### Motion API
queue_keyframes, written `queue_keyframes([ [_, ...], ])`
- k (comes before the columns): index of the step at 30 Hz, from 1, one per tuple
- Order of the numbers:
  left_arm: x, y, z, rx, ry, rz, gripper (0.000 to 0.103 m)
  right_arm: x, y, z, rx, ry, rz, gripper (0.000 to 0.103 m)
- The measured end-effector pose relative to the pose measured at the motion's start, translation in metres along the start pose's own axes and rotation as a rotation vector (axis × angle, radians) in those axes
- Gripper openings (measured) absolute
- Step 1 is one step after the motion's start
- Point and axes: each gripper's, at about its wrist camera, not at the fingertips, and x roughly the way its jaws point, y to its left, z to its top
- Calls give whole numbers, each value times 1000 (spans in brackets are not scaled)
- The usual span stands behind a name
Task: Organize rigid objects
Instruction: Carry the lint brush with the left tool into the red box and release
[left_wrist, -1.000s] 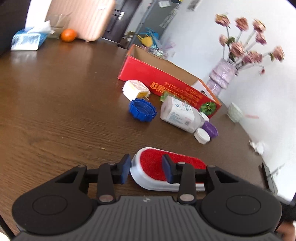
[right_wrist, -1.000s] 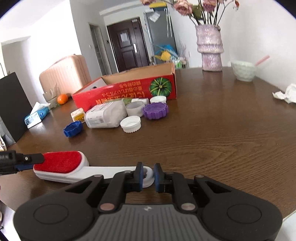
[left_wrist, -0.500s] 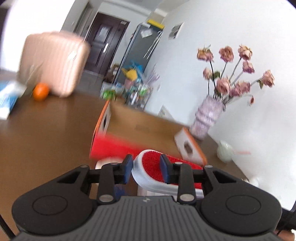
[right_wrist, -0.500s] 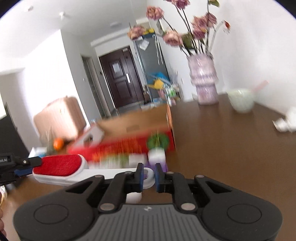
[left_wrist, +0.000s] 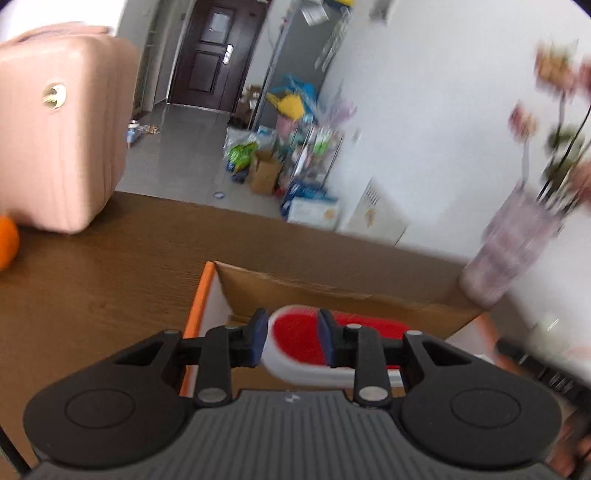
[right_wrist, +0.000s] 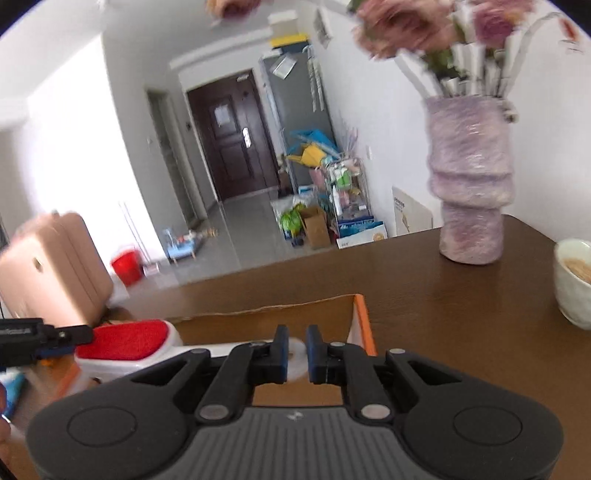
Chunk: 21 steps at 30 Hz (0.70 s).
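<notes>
**Brush carried over the box**

A second ago the brush lay on the desk; now I hold it over the open box. My left fingers are clamped on its red head, my right fingers pinched on the handle end. Release looks next. The right view alone shows a bowl at 3 o'clock; the left alone an orange at 9.

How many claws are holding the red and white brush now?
2. The left claw grips the red head of the brush; the right claw grips the white handle end. Both hold it over the open cardboard box.
</notes>
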Motion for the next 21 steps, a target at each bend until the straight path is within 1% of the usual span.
queue_keyframes([
  [1, 6, -3, -1, 37, -17, 21, 34, 10, 4, -1, -46, 1, -13, 14],
  [2, 10, -5, -4, 78, -27, 41, 37, 17, 11, -1, -109, 1, -38, 16],
  [3, 15, -7, -8, 117, -23, 63, 43, 23, 18, -3, -168, 0, -66, 28],
  [4, 20, -8, -11, 128, 1, 67, 44, 28, 22, -4, -205, -3, -85, 40],
  [5, 24, -7, -12, 115, 30, 48, 44, 29, 25, -2, -211, 1, -84, 43],
  [6, 27, -5, -13, 111, 36, 32, 46, 29, 25, -1, -211, -9, -67, 48],
  [7, 29, -6, -17, 132, 39, 45, 48, 27, 26, -1, -214, -20, -63, 56],
  [8, 32, -8, -18, 148, 50, 64, 48, 27, 25, -1, -209, -17, -68, 58],
  [10, 30, -7, -18, 143, 50, 55, 50, 28, 25, 0, -197, -3, -51, 58],
  [11, 30, -6, -20, 147, 52, 64, 50, 29, 24, 1, -195, 4, -50, 59],
  [14, 31, -7, -26, 156, 90, 53, 50, 33, 24, 1, -208, 31, -43, 60],
  [15, 28, -8, -27, 154, 75, 69, 50, 34, 24, 0, -222, 44, -48, 60],
  [16, 24, -9, -27, 151, 46, 81, 54, 34, 24, 0, -232, 42, -51, 60],
  [18, 7, -12, -27, 160, 13, 93, 61, 29, 22, 2, -235, -6, -38, 60],
  [19, -6, -14, -26, 166, 1, 83, 64, 22, 24, 1, -255, -21, -49, 60],
  [20, -23, -15, -24, 174, -18, 64, 68, 13, 27, 2, -279, -21, -86, 60],
  [21, -42, -17, -23, 197, -46, 50, 78, 2, 28, 3, -291, -17, -107, 60],
])
